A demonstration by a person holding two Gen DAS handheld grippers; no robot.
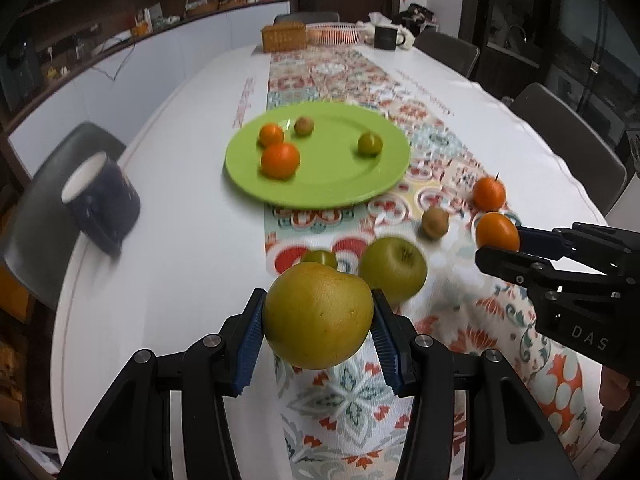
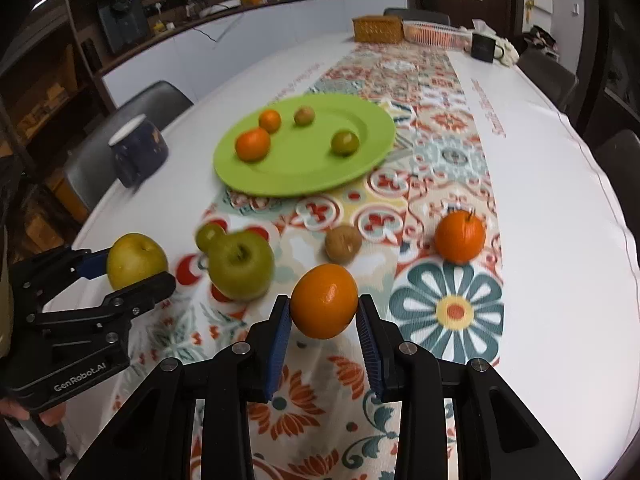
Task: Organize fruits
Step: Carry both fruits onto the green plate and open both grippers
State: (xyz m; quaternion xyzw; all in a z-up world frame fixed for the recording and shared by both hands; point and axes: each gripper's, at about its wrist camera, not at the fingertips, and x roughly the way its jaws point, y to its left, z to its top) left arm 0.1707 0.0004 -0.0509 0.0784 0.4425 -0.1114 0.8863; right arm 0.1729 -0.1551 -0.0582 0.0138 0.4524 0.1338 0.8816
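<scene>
My left gripper (image 1: 318,316) is shut on a large yellow-green apple (image 1: 318,314) and holds it above the table; it also shows in the right wrist view (image 2: 136,260). My right gripper (image 2: 323,312) is shut on an orange (image 2: 324,300), also seen in the left wrist view (image 1: 497,232). A green plate (image 1: 320,184) holds two oranges (image 1: 280,160), a small brown fruit (image 1: 304,125) and a small green fruit (image 1: 369,143). On the cloth lie a green apple (image 2: 242,266), a small green fruit (image 2: 210,236), a kiwi (image 2: 343,243) and an orange (image 2: 460,236).
A dark blue mug (image 1: 102,200) stands on the white table left of the plate. At the far end are a wicker box (image 1: 284,36), a pink basket (image 1: 336,33) and a black mug (image 1: 386,37). Chairs (image 1: 568,136) line both sides.
</scene>
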